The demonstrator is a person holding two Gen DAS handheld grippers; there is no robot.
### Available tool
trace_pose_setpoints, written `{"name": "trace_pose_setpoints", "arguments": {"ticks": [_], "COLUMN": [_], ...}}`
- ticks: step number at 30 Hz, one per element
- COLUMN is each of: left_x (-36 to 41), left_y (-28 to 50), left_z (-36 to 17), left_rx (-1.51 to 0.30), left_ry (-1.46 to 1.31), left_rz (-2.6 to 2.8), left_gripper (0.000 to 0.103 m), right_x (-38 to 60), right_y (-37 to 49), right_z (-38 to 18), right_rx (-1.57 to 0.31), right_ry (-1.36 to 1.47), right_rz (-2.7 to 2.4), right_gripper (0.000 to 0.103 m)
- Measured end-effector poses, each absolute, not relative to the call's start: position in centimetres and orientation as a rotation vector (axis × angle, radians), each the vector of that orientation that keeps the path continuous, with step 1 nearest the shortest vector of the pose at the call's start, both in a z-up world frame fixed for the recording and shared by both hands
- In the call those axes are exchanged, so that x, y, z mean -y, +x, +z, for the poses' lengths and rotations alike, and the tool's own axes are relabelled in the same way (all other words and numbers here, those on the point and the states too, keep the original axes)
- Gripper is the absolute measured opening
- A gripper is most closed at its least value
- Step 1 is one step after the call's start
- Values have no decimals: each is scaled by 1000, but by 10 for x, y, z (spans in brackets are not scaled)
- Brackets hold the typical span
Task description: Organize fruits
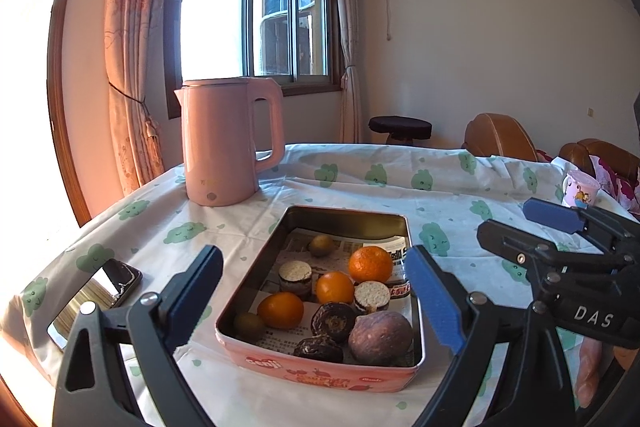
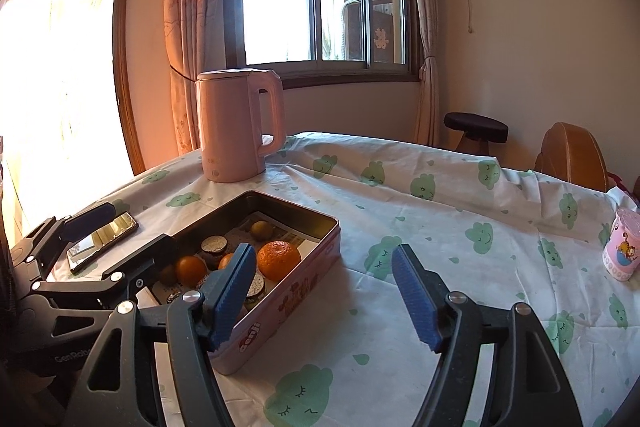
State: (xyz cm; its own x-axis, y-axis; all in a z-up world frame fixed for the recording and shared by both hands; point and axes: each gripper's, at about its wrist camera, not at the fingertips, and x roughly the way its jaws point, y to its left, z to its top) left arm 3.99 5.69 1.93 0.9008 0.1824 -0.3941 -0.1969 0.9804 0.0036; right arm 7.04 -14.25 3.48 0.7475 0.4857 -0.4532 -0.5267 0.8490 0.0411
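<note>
A pink tin box (image 1: 320, 373) lined with newspaper sits on the table and holds three oranges (image 1: 370, 264), two small green fruits (image 1: 321, 245), a purple passion fruit (image 1: 380, 337) and several dark round snacks (image 1: 334, 321). My left gripper (image 1: 316, 303) is open and empty, its fingers spread on either side of the box. My right gripper (image 2: 324, 299) is open and empty, over the tablecloth just right of the box (image 2: 288, 291); it also shows in the left wrist view (image 1: 532, 223).
A pink kettle (image 1: 224, 147) stands behind the box. A phone (image 1: 96, 297) lies left of the box. A small pink cup (image 2: 622, 251) stands at the right table edge. Chairs and a stool are beyond the table.
</note>
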Motion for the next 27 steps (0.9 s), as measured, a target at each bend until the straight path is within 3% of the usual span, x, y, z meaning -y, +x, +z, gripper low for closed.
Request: {"name": "trace_pose_setpoints", "arguments": {"ticks": [18, 27], "left_x": [-49, -40], "left_y": [41, 43], "left_z": [20, 23], "left_rx": [-406, -400], "left_ry": [-22, -6], "left_rz": [185, 151], "left_gripper": [95, 103], "right_x": [147, 157], "right_y": [71, 73], "right_z": [34, 35], "right_rx": [-471, -467], "right_ry": [-84, -70], "right_rz": [543, 524], "right_gripper": [72, 72]}}
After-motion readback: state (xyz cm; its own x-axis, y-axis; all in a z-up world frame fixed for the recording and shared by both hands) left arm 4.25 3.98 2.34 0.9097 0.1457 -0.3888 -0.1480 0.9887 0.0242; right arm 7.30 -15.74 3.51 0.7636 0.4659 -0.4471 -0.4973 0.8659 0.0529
